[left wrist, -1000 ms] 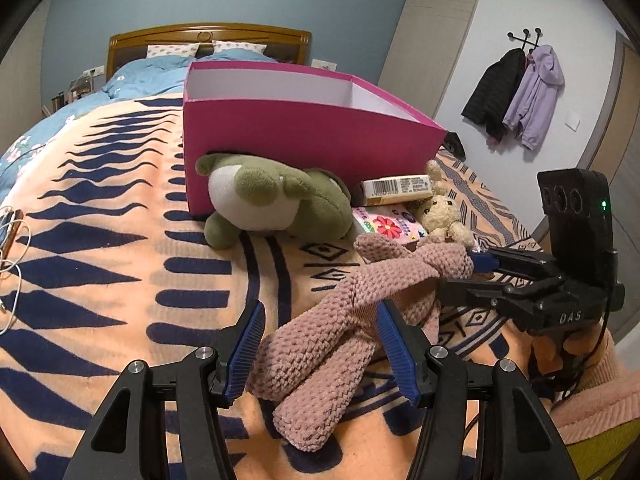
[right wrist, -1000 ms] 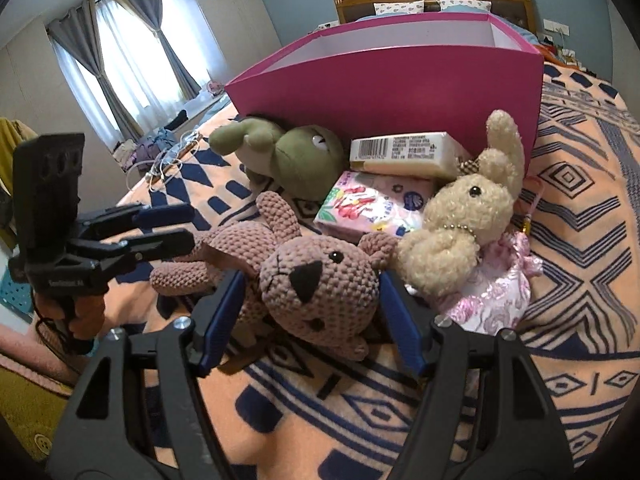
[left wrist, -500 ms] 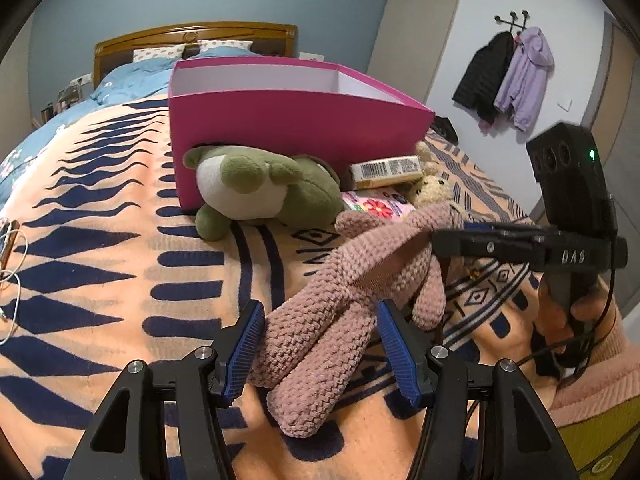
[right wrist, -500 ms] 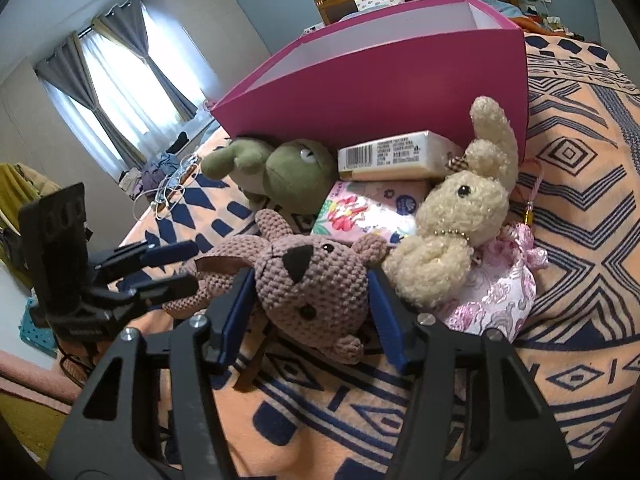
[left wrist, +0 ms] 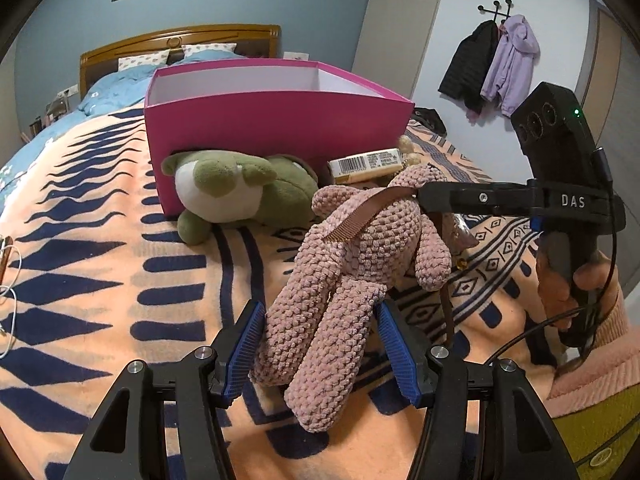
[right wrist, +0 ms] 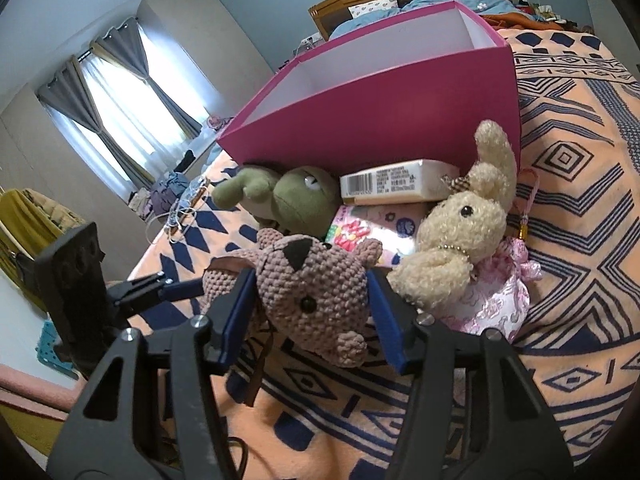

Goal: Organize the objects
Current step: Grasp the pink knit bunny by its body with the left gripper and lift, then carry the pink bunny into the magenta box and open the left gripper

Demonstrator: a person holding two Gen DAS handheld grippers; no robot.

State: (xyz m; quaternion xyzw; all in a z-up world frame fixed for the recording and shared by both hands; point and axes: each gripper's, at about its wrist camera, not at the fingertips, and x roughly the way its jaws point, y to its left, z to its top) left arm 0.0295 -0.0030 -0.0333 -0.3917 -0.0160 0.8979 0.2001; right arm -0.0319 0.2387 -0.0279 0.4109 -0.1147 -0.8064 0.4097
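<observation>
The pink knitted bear point(left wrist: 360, 264) lies stretched over the bed's patterned blanket point(left wrist: 100, 280), legs toward six o'clock, head toward one o'clock. The left hand-held gripper point(left wrist: 320, 344) clamps its legs; the right hand-held gripper point(right wrist: 312, 304) squeezes its head. At twelve o'clock the magenta box point(left wrist: 280, 124) stands open, only white walls showing inside. Against its front crowd a green plush frog point(left wrist: 236, 196), a barcoded carton point(right wrist: 396, 188) and a cream bunny point(right wrist: 460, 232).

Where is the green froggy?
In both wrist views the green frog plush lies on the blanket against the pink box, just beyond the brown knitted bear.
</observation>
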